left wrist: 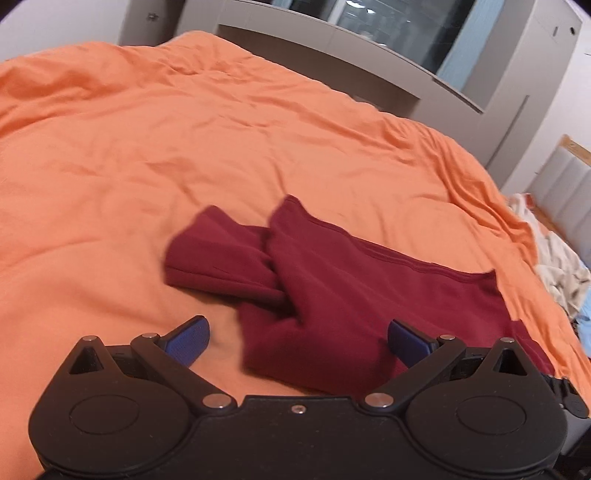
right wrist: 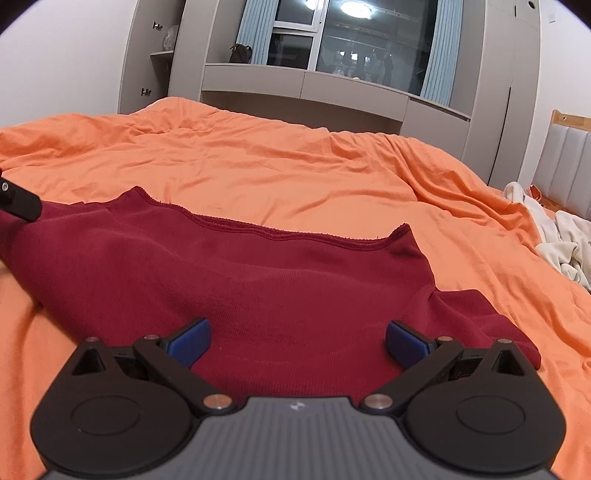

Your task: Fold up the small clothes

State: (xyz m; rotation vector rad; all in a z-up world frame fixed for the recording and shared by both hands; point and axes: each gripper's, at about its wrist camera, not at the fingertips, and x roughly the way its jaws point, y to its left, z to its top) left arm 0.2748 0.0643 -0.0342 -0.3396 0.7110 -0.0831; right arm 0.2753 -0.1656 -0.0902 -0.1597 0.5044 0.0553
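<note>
Both my left gripper (left wrist: 297, 341) and right gripper (right wrist: 297, 341) jaws wide, empty. Maroon shirt (right wrist: 258, 280) sleeve (left wrist: 218, 254) bunched mid-frame; shallow pinch may drag the orange duvet (left wrist: 184, 129).

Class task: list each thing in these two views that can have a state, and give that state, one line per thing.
Left claw: open, empty, over the shirt's edge.
Right claw: open, empty, over the shirt.
Shirt: on the bed, one sleeve folded across.
Bedcover: spread, wrinkled.
Pale clothes: heaped, unfolded.
Curtains: drawn open.
</note>
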